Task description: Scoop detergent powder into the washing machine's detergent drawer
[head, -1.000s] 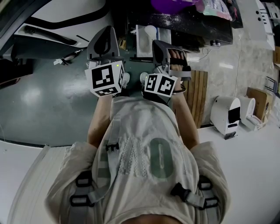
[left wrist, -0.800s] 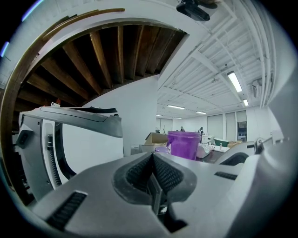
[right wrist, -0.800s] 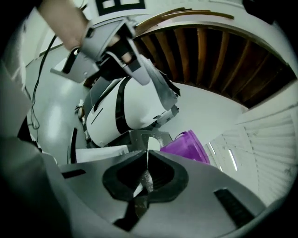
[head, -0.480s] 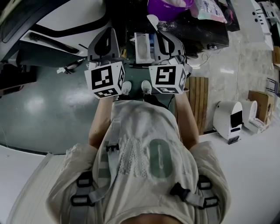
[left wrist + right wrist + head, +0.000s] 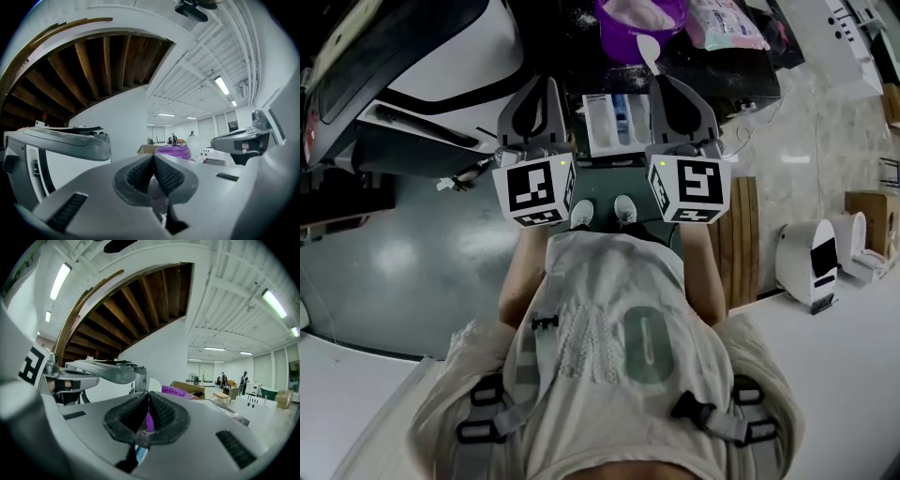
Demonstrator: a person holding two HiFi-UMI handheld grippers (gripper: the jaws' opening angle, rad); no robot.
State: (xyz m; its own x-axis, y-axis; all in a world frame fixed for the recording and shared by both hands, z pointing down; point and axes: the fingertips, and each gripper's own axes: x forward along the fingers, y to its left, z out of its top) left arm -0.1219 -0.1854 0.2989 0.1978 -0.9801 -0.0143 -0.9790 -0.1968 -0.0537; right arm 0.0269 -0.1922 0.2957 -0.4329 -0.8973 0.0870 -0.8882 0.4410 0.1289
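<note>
Looking down, head view shows the scoop clamped in right gripper jaws — left gripper jaws pressed together, empty.

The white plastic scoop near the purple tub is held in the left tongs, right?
No, the right tongs hold the white plastic scoop near the purple tub. The right gripper view shows its handle pinched between them. The left tongs are shut on nothing.
</note>
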